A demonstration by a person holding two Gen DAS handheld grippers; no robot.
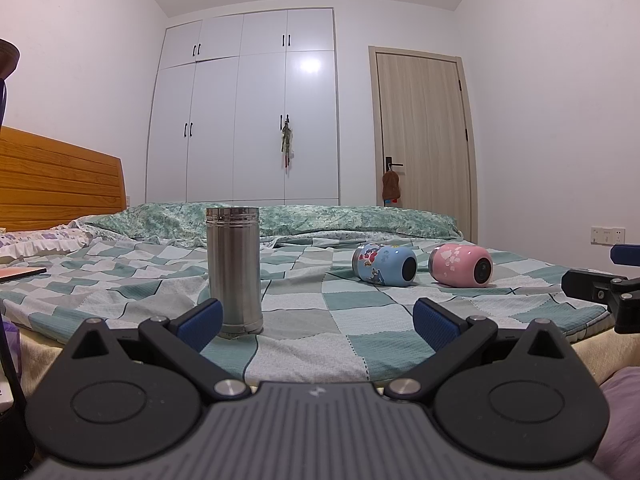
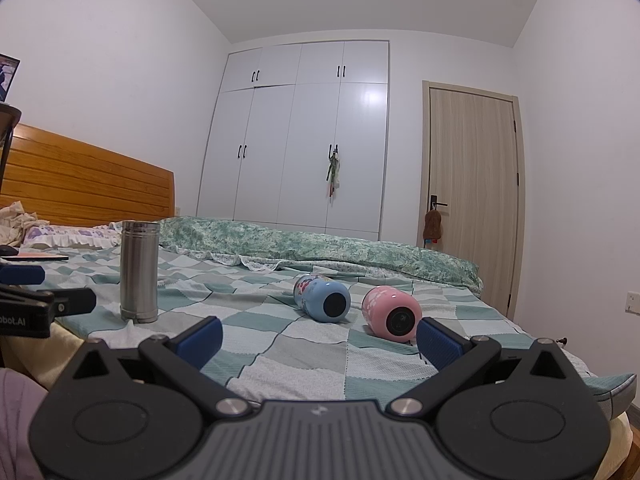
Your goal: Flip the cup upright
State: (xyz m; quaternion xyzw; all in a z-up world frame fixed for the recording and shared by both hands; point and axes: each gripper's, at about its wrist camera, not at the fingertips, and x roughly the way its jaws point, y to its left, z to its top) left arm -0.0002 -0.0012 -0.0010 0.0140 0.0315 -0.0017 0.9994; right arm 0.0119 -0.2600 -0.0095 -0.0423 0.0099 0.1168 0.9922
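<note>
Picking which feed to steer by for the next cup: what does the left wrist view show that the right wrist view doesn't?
Only the left wrist view: the right gripper at its right edge, and a white wall socket beyond the bed.

Only the right wrist view: the left gripper at its left edge, and crumpled cloth by the headboard.

Both: the steel cup standing upright, the blue cup and pink cup lying on their sides on the checked bedsheet, and open fingers holding nothing.

left wrist: we look low across the bed [image 1: 304,316] toward the wardrobe [image 1: 244,108] | right wrist: same facing, further right | shared: bed, wardrobe, door [image 2: 474,184]
</note>
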